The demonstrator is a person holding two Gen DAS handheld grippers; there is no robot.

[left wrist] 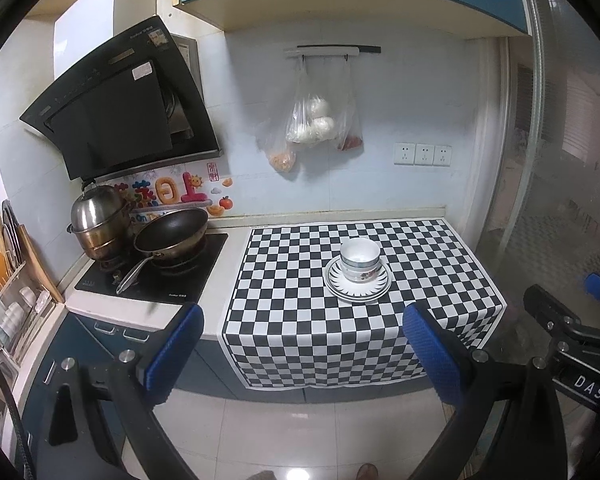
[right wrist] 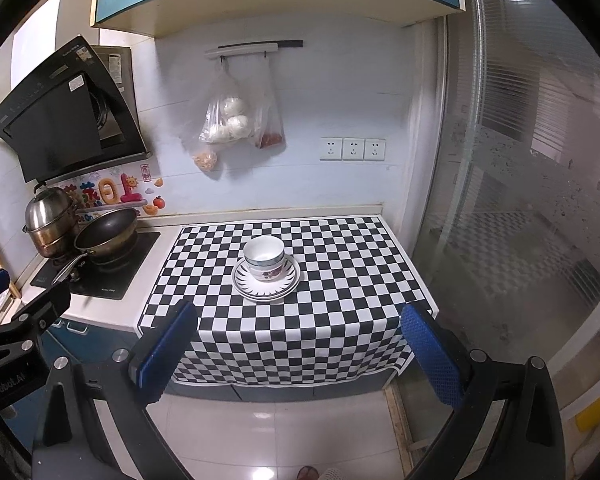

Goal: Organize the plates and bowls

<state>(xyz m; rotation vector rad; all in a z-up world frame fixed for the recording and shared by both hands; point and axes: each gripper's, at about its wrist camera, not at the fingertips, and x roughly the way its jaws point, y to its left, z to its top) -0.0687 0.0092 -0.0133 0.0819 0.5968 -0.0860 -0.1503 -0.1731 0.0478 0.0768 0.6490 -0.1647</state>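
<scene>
**Operator:** Report the left wrist view.

**Guide:** Your left gripper (left wrist: pixel 302 344) is held back from the counter with its blue-padded fingers (left wrist: pixel 434 354) spread wide and nothing between them. Ahead of the gripper and slightly toward its right finger, the stacked bowls (left wrist: pixel 359 259) sit nested, mouths up, on the stacked plates (left wrist: pixel 358 285). The plates rest on the checkered cloth (left wrist: pixel 300 312), which hangs over the counter's front edge. Ahead and to the left, a frying pan (left wrist: pixel 171 232) and a steel pot (left wrist: pixel 96 216) stand on the stove. Your right gripper is partly visible at the right edge.

**Operator:** Report the right wrist view.

**Guide:** Your right gripper (right wrist: pixel 298 344) is also clear of the counter, jaws parted wide, holding nothing. The bowls (right wrist: pixel 265 258) and plates (right wrist: pixel 266 282) lie ahead, just left of the midline between the fingers, well apart from both pads (right wrist: pixel 430 354). The cloth (right wrist: pixel 340 300) lies beneath them. The pan (right wrist: pixel 107 229) and pot (right wrist: pixel 50 216) sit far ahead to the left. Plastic bags (right wrist: pixel 226 120) hang on the wall above and beyond the stack.
</scene>
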